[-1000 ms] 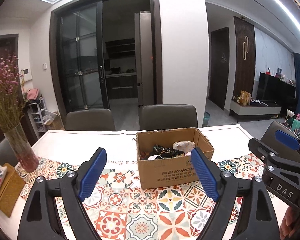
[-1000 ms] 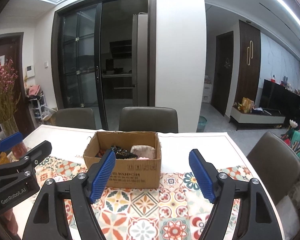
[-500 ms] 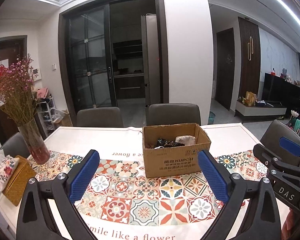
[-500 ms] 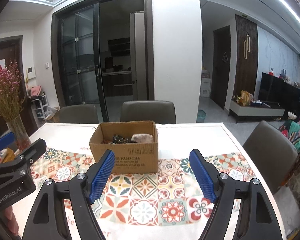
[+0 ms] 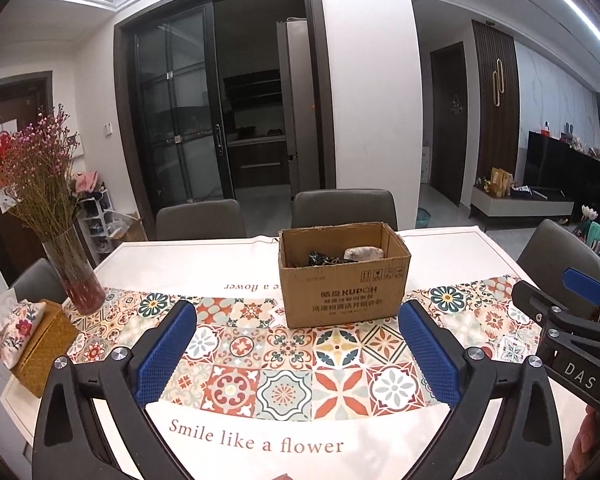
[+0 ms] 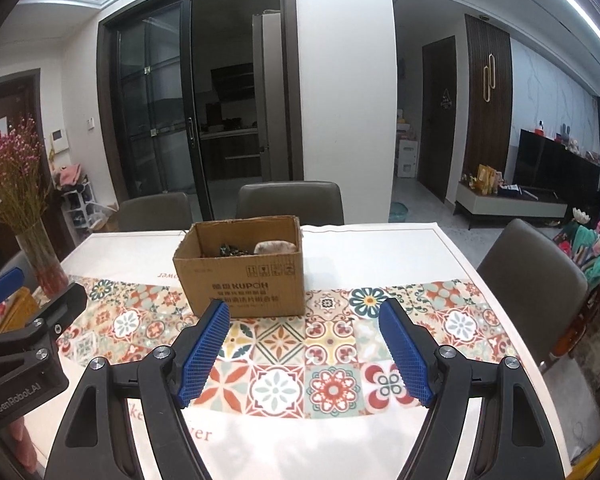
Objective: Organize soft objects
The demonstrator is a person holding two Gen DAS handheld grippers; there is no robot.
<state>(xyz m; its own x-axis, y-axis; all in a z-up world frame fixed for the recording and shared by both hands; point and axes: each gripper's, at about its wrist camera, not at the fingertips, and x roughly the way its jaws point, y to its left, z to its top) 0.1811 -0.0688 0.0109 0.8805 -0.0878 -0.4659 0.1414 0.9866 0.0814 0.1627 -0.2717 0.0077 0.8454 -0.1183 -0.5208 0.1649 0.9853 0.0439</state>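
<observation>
Cardboard box (image 5: 342, 276) stands at the middle of the table (image 5: 228, 268), nearer its far edge, with dark cloth (image 5: 320, 258) and pale bundle (image 5: 363, 253) inside. We hold left gripper (image 5: 298, 344) and right gripper (image 6: 306, 342) both released, grasping nothing.

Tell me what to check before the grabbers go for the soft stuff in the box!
1. Left gripper open and holding nothing: ok.
2. Right gripper open and holding nothing: ok.
3. Cardboard box upright on the table, top open: ok.
4. Soft things in the box, a dark cloth and a pale bundle, can be seen: ok. Anything under them: cannot tell.
5. Path from both grippers to the box free of things: ok.
6. Glass vase of flowers stands off to the left, away from the box: ok, but mind the left gripper near it.
</observation>
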